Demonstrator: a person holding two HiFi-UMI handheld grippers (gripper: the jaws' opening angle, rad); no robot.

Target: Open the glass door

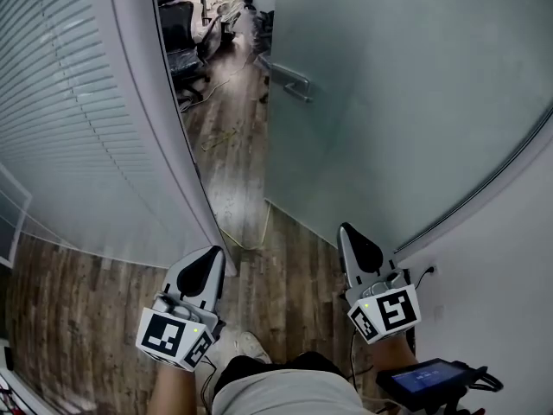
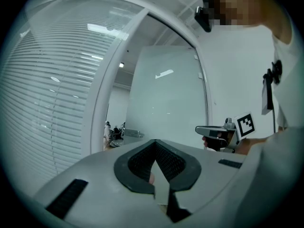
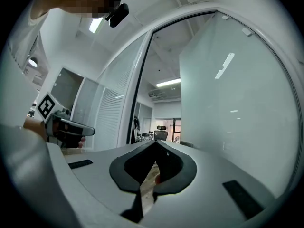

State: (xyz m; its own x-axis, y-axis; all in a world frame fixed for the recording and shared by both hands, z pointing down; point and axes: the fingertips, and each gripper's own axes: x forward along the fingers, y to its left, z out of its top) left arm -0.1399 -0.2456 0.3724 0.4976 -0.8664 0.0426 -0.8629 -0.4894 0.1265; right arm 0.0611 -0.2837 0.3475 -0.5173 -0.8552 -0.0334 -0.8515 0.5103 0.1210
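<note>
The frosted glass door (image 1: pixel 389 102) stands swung open into the room, and its metal bar handle (image 1: pixel 292 82) is far ahead of both grippers. My left gripper (image 1: pixel 200 271) and right gripper (image 1: pixel 359 249) are held low and close to my body, short of the doorway, touching nothing. Both have their jaws together with nothing between them. In the left gripper view the left gripper (image 2: pixel 155 148) faces the door panel (image 2: pixel 166 99), with the right gripper (image 2: pixel 216 132) off to the side. The right gripper (image 3: pixel 154 148) points through the opening beside the door (image 3: pixel 228 103).
A glass wall with blinds (image 1: pixel 60 102) and its white frame post (image 1: pixel 168 145) bound the doorway on the left. Beyond lie wooden floor, a loose cable (image 1: pixel 225 137) and an office chair (image 1: pixel 177 24). A white wall with an outlet (image 1: pixel 429 271) is at right; a screen device (image 1: pixel 428 377) sits by my waist.
</note>
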